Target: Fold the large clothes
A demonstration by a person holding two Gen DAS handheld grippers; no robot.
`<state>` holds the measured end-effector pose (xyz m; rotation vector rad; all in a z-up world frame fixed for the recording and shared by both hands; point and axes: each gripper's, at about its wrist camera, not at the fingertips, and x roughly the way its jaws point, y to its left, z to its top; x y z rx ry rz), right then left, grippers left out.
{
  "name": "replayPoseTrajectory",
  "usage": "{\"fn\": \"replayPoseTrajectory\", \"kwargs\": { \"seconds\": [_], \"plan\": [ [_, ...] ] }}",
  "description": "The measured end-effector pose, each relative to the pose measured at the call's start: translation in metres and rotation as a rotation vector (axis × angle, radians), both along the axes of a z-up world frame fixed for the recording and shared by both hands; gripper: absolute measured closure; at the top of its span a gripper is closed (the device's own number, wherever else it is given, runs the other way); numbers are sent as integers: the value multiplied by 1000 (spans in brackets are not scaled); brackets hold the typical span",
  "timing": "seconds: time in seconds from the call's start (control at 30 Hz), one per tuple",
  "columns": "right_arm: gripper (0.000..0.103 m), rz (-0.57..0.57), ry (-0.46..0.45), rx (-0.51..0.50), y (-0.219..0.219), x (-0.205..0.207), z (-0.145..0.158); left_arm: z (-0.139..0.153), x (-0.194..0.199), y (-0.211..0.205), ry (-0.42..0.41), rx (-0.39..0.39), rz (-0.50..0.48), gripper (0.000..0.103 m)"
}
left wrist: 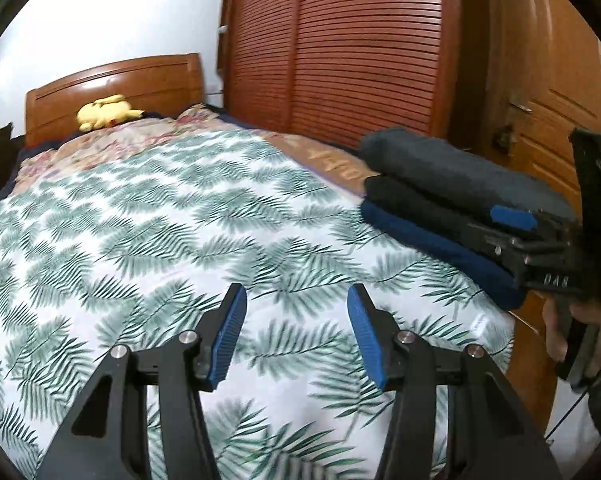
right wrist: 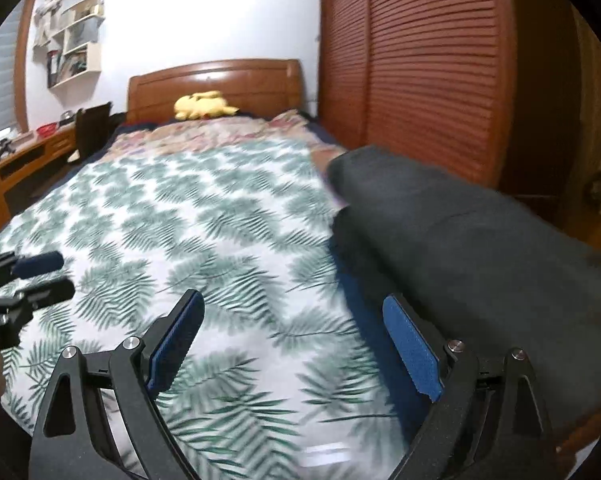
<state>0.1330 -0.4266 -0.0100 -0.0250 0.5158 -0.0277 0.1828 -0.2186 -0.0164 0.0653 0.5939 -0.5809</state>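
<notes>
Both tools (left wrist: pixel 296 332) (right wrist: pixel 296 344) (jaws apart) over bedspread (left wrist: pixel 180 220), folded stack (left wrist: pixel 440 200) at right edge

Both claws (left wrist: pixel 296 320) (right wrist: pixel 296 344) agape, empty

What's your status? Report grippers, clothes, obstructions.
Left gripper open, empty, over the leaf-print bedspread. Right gripper open, empty, beside the folded clothes stack at bed's edge. Nothing in the way.
</notes>
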Motion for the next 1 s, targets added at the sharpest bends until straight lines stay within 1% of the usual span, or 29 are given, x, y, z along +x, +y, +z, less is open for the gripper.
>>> {"fn": "replayPoseTrajectory", "kwargs": {
  "seconds": [0.1, 0.2, 0.33, 0.47, 0.67, 0.77, 1.0],
  "plan": [
    [11, 31, 6, 24, 21, 7, -12, -7, -1, 19, 8, 15, 45, 51],
    [11, 73, 21, 68, 42, 12, -23, -13, -6, 40, 33, 16, 88, 51],
    [11, 119, 22, 73, 72, 13, -32, -17, -15, 68, 41, 31, 161, 51],
    [11, 178, 32, 100, 103, 10, -37, -15, -32, 97, 46, 31, 234, 51],
    [11, 237, 20, 102, 138, -5, -33, -5, -55, 142, 33, 25, 336, 51],
    [10, 265, 11, 93, 155, -14, -26, 3, -69, 158, 5, 34, 384, 51],
    [7, 326, -20, 103, 189, -29, -11, 18, -94, 177, -22, 15, 421, 51]
  ]
}}
